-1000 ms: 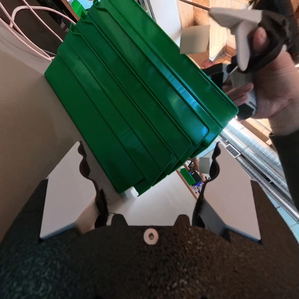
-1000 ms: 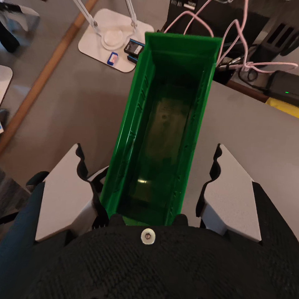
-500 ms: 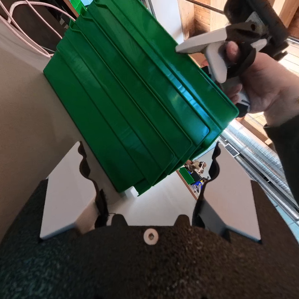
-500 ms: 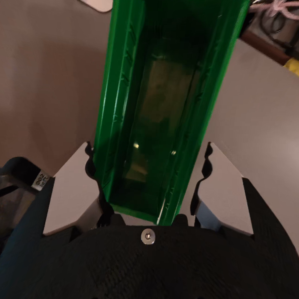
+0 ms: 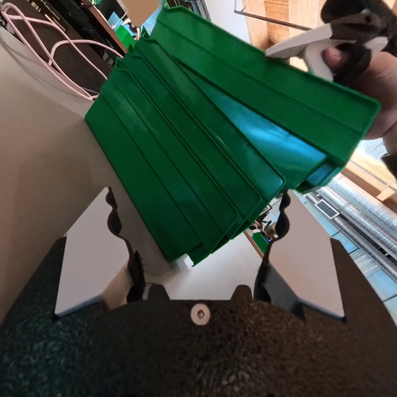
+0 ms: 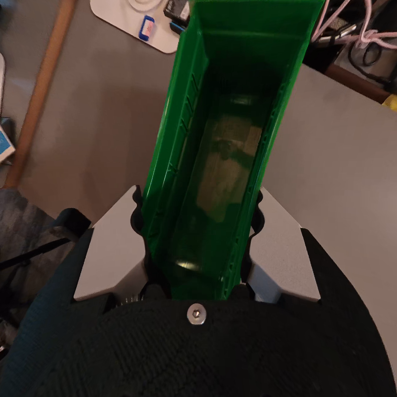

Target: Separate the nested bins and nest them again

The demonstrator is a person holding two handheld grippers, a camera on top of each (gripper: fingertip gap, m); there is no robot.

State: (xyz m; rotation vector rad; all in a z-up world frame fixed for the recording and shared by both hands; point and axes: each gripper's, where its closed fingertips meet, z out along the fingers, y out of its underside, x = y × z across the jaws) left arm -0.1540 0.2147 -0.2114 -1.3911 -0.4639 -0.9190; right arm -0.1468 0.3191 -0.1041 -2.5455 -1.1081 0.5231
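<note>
A stack of nested green bins point(image 5: 161, 171) lies on the grey table point(image 5: 32, 150) in the left wrist view. The top green bin point(image 5: 279, 90) is tilted up at one end, away from the rest. My right gripper point(image 5: 300, 43) holds that raised end. In the right wrist view, my right gripper point(image 6: 197, 190) is shut on the two side walls of the top green bin point(image 6: 236, 107), looking into its empty inside. My left gripper point(image 5: 196, 193) is open, with the low end of the stack between its fingers, not gripping.
Pink cables point(image 5: 64, 53) and dark equipment lie past the table's far edge. In the right wrist view, a white pad point(image 6: 133, 28) with small blue items sits beyond the bin. A wooden strip point(image 6: 43, 86) runs on the left, and tangled cables point(image 6: 369, 40) lie at the upper right.
My right gripper came down over the top bin, shut on its side walls, and lifted that end off the stack. My left gripper stayed open.
</note>
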